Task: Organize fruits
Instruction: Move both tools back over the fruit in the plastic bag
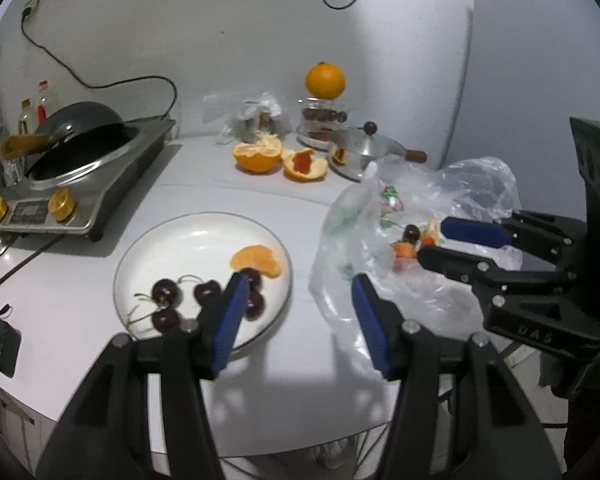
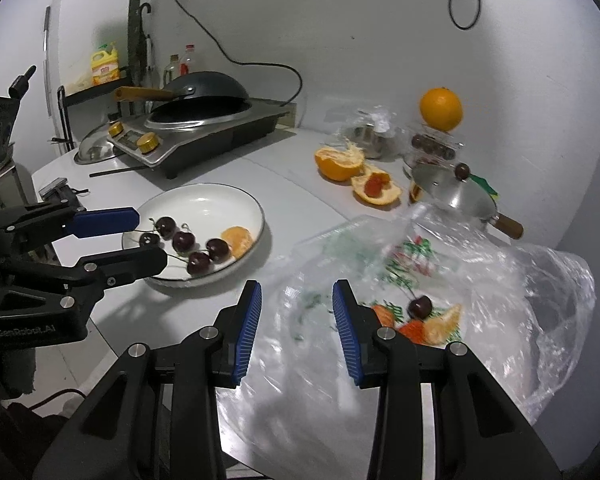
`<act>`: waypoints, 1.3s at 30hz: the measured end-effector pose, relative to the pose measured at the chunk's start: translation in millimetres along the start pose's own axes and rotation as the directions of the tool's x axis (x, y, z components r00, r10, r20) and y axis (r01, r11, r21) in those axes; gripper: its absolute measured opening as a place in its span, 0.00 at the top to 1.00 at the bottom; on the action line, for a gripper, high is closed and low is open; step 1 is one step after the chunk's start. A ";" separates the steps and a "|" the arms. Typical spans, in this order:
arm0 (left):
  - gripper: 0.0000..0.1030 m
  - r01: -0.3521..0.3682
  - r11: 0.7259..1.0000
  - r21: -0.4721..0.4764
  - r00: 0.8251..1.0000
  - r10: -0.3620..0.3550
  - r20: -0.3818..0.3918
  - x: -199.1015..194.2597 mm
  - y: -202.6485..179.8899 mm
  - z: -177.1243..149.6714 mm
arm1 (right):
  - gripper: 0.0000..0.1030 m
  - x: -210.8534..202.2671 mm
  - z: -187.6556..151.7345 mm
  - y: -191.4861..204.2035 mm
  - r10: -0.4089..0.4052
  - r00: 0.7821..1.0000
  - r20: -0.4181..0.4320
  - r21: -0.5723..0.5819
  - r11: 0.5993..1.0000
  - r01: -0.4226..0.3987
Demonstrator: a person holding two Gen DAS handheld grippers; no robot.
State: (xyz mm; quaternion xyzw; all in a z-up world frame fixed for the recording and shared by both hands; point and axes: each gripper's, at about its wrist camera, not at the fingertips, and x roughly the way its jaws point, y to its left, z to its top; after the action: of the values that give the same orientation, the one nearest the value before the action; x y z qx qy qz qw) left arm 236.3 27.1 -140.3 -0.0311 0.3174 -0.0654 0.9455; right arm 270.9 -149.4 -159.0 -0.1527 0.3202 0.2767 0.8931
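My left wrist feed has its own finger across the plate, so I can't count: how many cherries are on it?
Observer: Five cherries lie on the plate, beside one orange segment.
Operator: Is the right gripper carrying anything? I only see it side-on.
Observer: No. The right gripper is open with nothing between its jaws, above the plastic bag.
Operator: What fruit is in that bag?
Observer: One bagged cherry with a stem, resting against some orange pieces.
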 end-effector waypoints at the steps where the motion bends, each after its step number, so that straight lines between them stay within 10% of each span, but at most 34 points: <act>1: 0.46 0.003 1.000 0.004 1.000 -0.003 0.001 0.0 -3.1 0.7 | 0.62 -1.4 -1.8 -3.2 -0.003 1.000 0.001 0.005 1.000 0.003; 39: 0.46 0.084 0.982 0.169 0.992 -0.067 -0.103 73.3 -101.9 17.7 | 0.62 13.6 -60.0 -116.1 -0.035 0.998 -0.058 0.173 0.984 0.044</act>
State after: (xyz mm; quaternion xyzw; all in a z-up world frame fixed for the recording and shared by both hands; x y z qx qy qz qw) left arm 294.3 -83.9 -159.8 0.0426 0.3547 -0.1300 0.9249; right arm 319.0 -263.9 -201.7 -0.0877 0.3642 0.2255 0.8993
